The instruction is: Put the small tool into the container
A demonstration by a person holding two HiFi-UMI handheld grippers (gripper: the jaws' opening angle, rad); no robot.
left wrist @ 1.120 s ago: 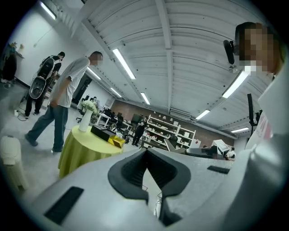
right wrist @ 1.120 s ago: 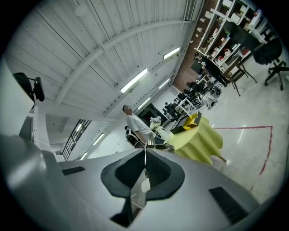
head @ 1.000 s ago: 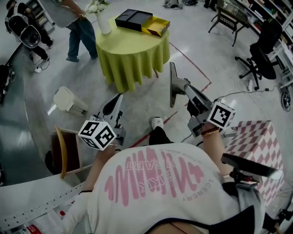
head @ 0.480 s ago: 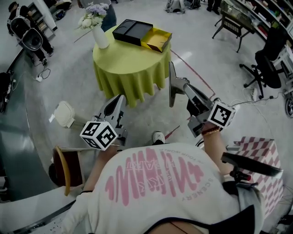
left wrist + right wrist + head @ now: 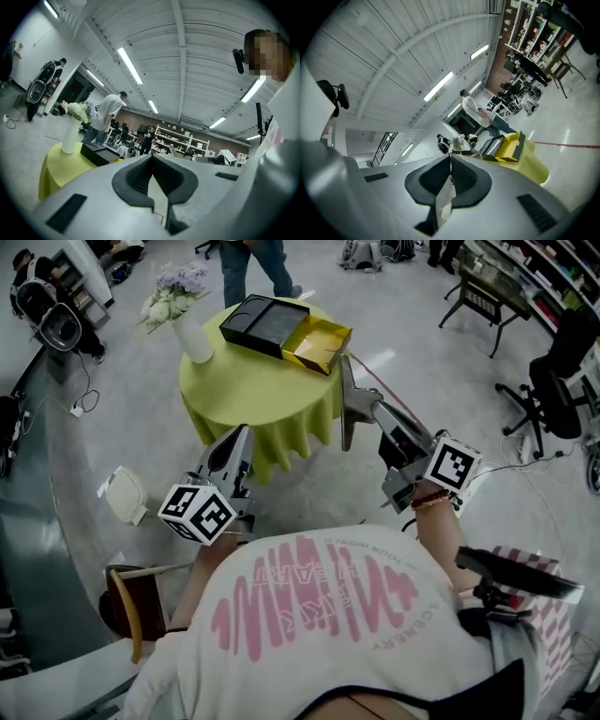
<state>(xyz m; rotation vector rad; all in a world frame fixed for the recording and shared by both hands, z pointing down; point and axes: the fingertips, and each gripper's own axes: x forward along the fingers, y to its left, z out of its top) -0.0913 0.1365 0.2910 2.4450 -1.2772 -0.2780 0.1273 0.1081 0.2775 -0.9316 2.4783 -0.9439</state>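
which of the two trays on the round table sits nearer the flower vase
The black tray; the yellow tray lies on its far side from the vase.

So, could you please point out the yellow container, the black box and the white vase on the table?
yellow container (image 5: 315, 339): head view, bare inner floor.
black box (image 5: 261, 322): head view, middle of its top.
white vase (image 5: 196, 341): head view, middle of its body.

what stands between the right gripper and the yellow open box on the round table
Nothing visible. The shut, empty right gripper faces the yellow open box across open space; the white flower vase stands at the other side of the round green-clothed table.
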